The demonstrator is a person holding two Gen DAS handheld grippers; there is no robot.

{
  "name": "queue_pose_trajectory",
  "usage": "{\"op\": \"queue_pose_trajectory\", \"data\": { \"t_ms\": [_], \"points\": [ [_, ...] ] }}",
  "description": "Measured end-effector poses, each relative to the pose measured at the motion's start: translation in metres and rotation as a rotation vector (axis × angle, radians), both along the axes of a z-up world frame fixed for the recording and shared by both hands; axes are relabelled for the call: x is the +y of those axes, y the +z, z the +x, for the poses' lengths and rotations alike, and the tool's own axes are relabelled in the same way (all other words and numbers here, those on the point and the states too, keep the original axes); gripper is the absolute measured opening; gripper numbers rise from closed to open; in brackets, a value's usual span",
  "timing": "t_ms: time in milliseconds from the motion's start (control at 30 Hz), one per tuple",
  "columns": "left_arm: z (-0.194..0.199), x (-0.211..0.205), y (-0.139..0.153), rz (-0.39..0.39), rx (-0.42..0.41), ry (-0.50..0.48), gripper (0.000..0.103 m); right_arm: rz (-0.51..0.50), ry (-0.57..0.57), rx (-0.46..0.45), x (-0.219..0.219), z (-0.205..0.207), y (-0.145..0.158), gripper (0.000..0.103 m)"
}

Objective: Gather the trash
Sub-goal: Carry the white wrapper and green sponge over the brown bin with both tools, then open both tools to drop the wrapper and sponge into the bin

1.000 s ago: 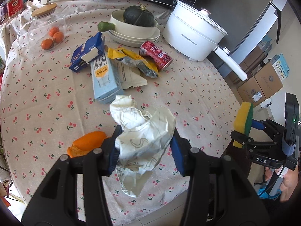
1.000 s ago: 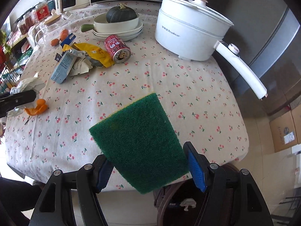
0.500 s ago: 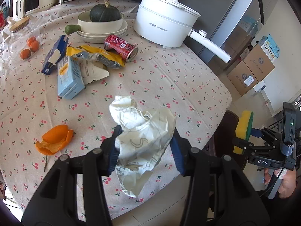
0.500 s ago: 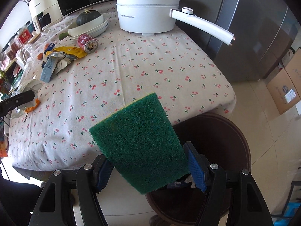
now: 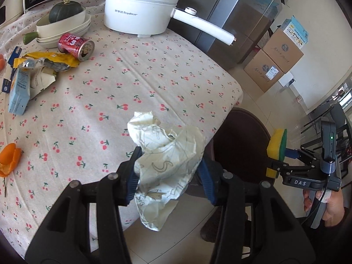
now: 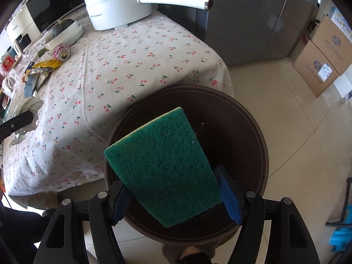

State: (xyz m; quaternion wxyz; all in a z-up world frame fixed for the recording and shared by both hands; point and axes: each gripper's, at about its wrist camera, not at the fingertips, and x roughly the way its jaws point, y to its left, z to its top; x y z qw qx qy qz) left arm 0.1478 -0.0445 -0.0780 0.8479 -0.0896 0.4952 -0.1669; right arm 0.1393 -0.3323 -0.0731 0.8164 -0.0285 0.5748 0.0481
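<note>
My left gripper (image 5: 168,168) is shut on a crumpled white paper wrapper (image 5: 165,160), held above the table's near corner. My right gripper (image 6: 171,189) is shut on a green and yellow sponge (image 6: 162,165), held directly above the round dark brown trash bin (image 6: 253,136). The bin (image 5: 239,136) stands on the floor beside the table corner. In the left wrist view the right gripper (image 5: 277,160) with the sponge (image 5: 277,149) is at the right. The left gripper's finger and paper show at the left edge of the right wrist view.
On the cherry-print tablecloth (image 5: 132,83) lie a red can (image 5: 76,46), a yellow wrapper (image 5: 46,60), a blue carton (image 5: 19,92) and orange peel (image 5: 8,159). A white electric pot (image 5: 140,8) and bowls with a squash (image 5: 63,24) stand behind. Cardboard boxes (image 5: 277,61) sit by the fridge.
Both grippers have swung right, off the table toward the bin. The right gripper with the sponge is now over the bin's opening; the left still holds the paper.
</note>
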Motion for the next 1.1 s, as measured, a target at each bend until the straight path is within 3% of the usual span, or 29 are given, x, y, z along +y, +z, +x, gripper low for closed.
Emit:
{"op": "queue_pose_trajectory", "data": {
  "t_ms": [533,633,667,767,1100],
  "points": [
    [-0.004,-0.12,-0.028,0.017,-0.063,-0.279,0.051,0.018,-0.139,0.037,-0.079,-0.03,-0.018,0.074],
    [-0.002,-0.131,-0.031,-0.008,-0.077,-0.331,0.058,0.017,-0.15,0.044,-0.086,-0.031,-0.021,0.074],
    [0.0,-0.134,-0.032,-0.015,-0.077,-0.348,0.066,0.016,-0.154,0.046,-0.087,-0.032,-0.022,0.074],
    [0.003,-0.134,-0.033,0.005,-0.097,-0.326,0.085,0.019,-0.162,0.048,-0.091,-0.03,-0.024,0.074],
    [0.004,-0.106,-0.026,0.076,-0.072,-0.22,0.093,0.02,-0.144,0.044,-0.082,-0.029,-0.02,0.074]
  ]
}}
